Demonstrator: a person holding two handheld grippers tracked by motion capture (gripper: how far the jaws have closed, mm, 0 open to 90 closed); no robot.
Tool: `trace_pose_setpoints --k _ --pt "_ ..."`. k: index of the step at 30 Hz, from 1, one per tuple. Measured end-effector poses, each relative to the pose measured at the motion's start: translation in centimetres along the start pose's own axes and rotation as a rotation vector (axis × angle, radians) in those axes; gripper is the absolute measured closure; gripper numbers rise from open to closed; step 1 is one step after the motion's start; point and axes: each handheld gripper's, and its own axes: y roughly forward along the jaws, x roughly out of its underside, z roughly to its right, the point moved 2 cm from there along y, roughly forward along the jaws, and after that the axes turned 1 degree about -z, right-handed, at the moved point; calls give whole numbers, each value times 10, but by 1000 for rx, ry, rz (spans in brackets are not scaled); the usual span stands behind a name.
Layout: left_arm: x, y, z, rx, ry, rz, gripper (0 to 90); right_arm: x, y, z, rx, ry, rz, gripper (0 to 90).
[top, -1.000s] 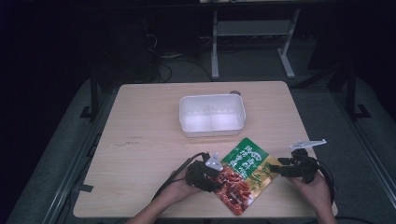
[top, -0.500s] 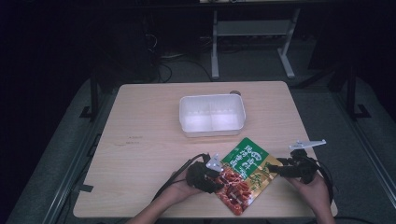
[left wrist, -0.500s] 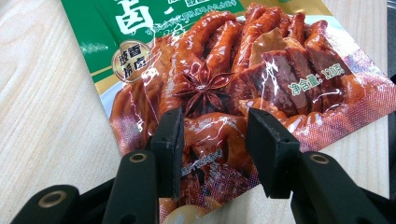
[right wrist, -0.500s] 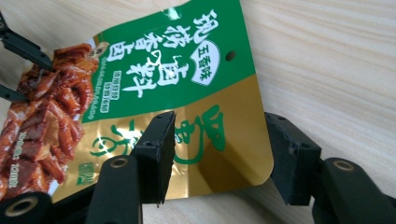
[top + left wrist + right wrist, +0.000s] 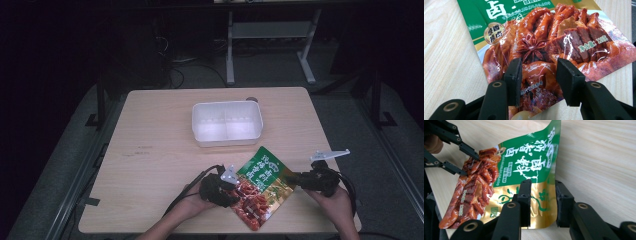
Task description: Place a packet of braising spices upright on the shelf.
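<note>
A green, gold and red snack bag (image 5: 261,186) printed with braised meat lies near the table's front edge. My left gripper (image 5: 226,189) is at the bag's red end. In the left gripper view the gripper (image 5: 539,81) is open, its jaws wide apart over the red print of the bag (image 5: 541,37). My right gripper (image 5: 301,180) is at the bag's gold side. It (image 5: 543,202) is open, with the bag's gold edge (image 5: 541,195) between its jaws. The bag's green end (image 5: 534,160) curls up a little. The left gripper (image 5: 466,162) also shows at the far end, open.
A white rectangular container (image 5: 227,123) with two compartments stands in the middle of the wooden table (image 5: 150,150). A small dark round thing (image 5: 251,99) sits just behind it. Dark floor and metal frame legs (image 5: 231,55) lie beyond the table.
</note>
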Motion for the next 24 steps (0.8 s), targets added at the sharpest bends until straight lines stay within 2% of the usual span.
trace_pose_setpoints --k 5,14,17,21,24 --pt "-1 0 0 0 2 -1 559 -1 12 1 8 19 -39 691" --pt "-1 1 0 4 -3 1 554 -1 19 4 2 29 -62 727" --pt "-2 1 0 8 -1 1 543 0 20 4 6 32 -74 753" --pt "-3 -1 2 -2 16 -4 499 0 19 6 24 35 -77 869" --pt "-2 -4 2 8 16 7 485 1 19 7 20 41 -75 873"
